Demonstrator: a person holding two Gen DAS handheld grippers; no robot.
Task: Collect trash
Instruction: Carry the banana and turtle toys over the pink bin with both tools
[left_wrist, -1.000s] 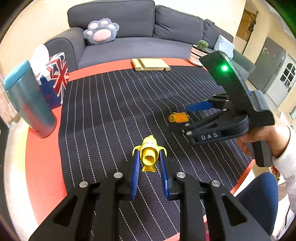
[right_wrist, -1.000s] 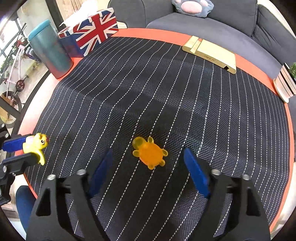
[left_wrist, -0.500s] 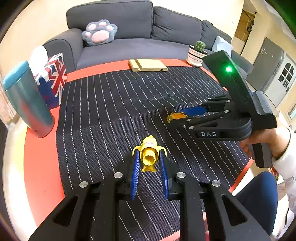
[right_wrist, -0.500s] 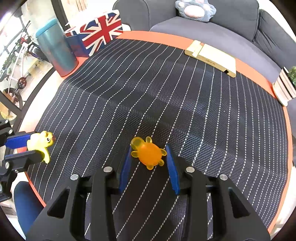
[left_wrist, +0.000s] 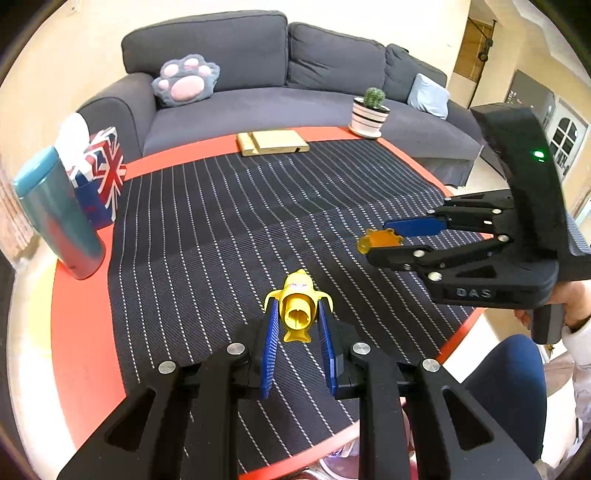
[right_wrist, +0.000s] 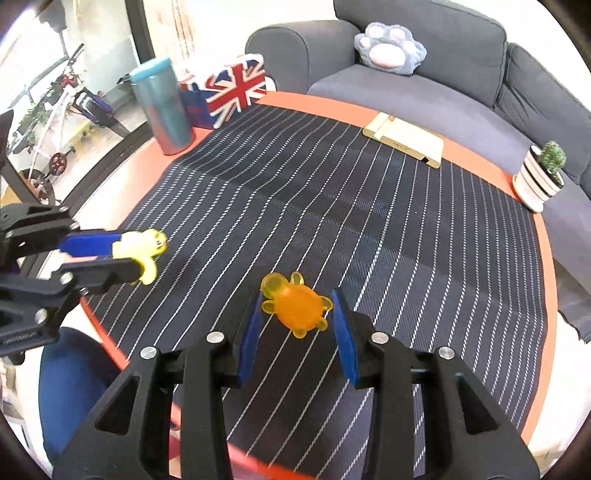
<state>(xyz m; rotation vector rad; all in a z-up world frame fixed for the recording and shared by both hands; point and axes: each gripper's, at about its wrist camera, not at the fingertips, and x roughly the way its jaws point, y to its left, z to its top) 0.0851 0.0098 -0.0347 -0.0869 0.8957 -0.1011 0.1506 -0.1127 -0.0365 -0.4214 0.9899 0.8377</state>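
A grey fabric sofa with a plush paw cushion stands behind a round red table, most of it covered by a black woven mat with white dashed stripes. On the bare rim stand a teal tumbler, a Union Jack tissue box, a flat pale wooden stand and a cactus in a striped white pot. The right gripper, black plastic with blue pads and "DAS" moulded on its side, is clamped on a translucent orange turtle, held clear above the mat, its head pointing up-left and away from the camera. The left gripper is clenched on a glossy yellow banana toy, also clear of the mat; its long axis runs along the fingers, face end pointing forward.
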